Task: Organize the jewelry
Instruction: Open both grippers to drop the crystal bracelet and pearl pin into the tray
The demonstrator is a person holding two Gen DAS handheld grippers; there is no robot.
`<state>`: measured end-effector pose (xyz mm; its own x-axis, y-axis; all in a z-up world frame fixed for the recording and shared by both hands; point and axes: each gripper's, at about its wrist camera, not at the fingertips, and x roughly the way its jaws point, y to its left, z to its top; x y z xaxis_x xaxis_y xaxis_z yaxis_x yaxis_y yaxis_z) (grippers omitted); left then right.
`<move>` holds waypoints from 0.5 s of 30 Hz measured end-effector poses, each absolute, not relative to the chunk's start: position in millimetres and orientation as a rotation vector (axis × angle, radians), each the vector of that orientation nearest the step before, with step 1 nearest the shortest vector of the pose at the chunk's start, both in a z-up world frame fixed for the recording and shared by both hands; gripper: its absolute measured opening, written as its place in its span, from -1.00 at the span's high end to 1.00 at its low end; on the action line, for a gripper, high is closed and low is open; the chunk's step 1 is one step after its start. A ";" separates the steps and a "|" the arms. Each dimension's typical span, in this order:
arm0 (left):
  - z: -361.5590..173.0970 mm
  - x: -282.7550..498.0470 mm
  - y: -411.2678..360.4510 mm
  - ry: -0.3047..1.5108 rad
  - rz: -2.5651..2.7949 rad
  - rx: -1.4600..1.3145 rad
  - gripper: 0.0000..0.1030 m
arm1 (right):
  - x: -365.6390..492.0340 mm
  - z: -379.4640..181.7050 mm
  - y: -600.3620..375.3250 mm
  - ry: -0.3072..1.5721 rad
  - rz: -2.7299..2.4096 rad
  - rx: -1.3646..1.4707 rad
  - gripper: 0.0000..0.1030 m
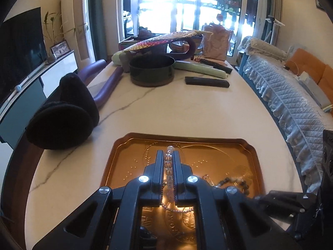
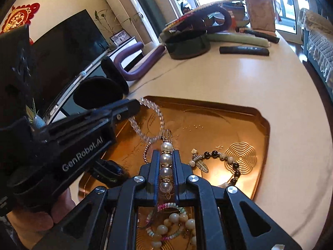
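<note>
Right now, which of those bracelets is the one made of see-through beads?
The clear bead bracelet hanging from the left gripper above the gold tray. The right gripper holds big white pearls; the dark-beaded bracelet lies in the tray.

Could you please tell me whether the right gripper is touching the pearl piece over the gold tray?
Touching. In the right wrist view, the right gripper is shut on the pearl piece: both fingers press against its beads with no gap, above the gold tray.
</note>
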<state>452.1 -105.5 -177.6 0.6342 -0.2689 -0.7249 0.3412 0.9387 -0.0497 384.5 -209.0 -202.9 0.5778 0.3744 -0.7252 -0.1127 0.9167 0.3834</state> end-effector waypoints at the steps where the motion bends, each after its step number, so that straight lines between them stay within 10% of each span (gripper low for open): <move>1: -180.9 453.9 -105.1 0.822 -0.348 0.093 0.86 | 386.5 -206.7 -207.6 0.923 0.288 0.313 0.80; 8: -185.7 454.0 -101.5 0.814 -0.315 0.105 0.85 | 389.3 -206.3 -204.7 0.912 0.221 0.280 0.72; 10: -174.1 447.3 -97.9 0.783 -0.289 0.097 0.75 | 388.2 -201.6 -206.1 0.910 0.213 0.274 0.20; 11: -168.2 443.1 -97.1 0.780 -0.290 0.095 0.36 | 384.2 -197.0 -205.8 0.902 0.203 0.265 -0.39; 13: -158.5 433.8 -99.1 0.782 -0.297 0.101 -0.77 | 375.5 -188.4 -207.7 0.873 0.190 0.266 -0.66; 15: -144.1 414.8 -100.0 0.716 -0.292 0.108 -1.00 | 364.4 -178.0 -207.9 0.862 0.155 0.252 -0.66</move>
<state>414.8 -100.0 -144.1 0.7158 -0.2264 -0.6606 0.2996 0.9541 -0.0023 364.4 -207.8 -178.0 0.6422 0.2356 -0.7294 -0.0333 0.9593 0.2805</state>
